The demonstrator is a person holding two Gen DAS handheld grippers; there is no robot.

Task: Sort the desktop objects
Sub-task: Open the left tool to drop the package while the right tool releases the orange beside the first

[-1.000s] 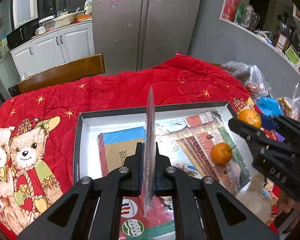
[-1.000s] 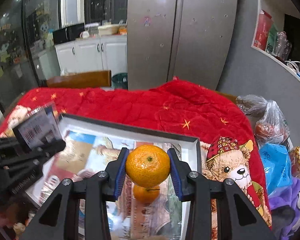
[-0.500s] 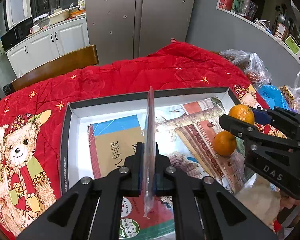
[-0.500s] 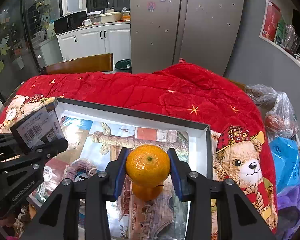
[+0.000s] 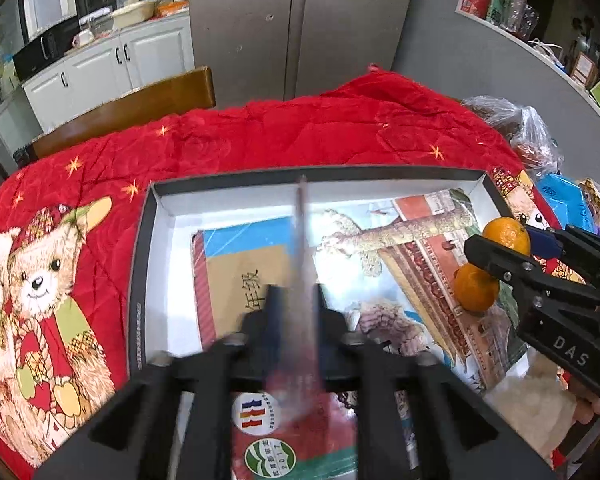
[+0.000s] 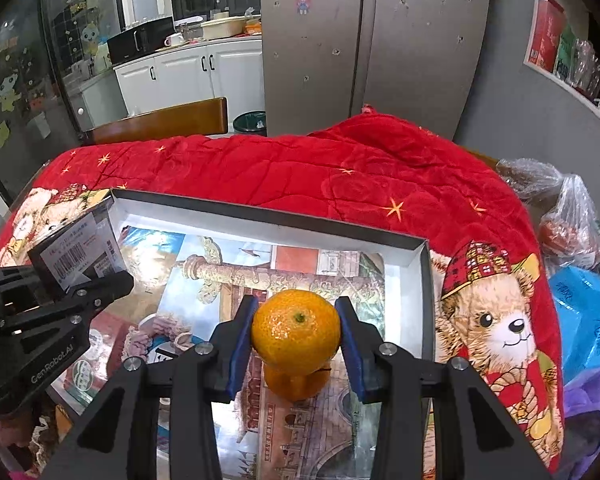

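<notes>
Two grippers: over the shallow box [image 6: 416, 280]
Left gripper [image 5: 296, 300]: jaws opening, flat packet [image 5: 306, 280] between them
Right gripper [image 6: 296, 332]: clamps a mandarin [image 6: 296, 332] above another mandarin [image 6: 296, 386]

A quilt [image 6: 332, 176] covers the table, and a shallow box [image 5: 140, 264] lies on it toward the near edge. Picture books [image 5: 412, 248] lie flat inside the box, overlapping across its floor. A tangerine [image 5: 475, 289] rests on the books near the box's right wall. The right gripper [image 6: 296, 334] holds a second tangerine [image 6: 296, 330] directly above the first. Over the box's left half, the left gripper [image 5: 296, 300] has a thin flat packet [image 5: 304, 264] standing on edge between its opening jaws. Beyond the quilt's far edge stands a chair [image 6: 160, 122], and behind it a refrigerator [image 6: 372, 40]. Plastic bags [image 6: 568, 216] sit past the quilt's right edge.
</notes>
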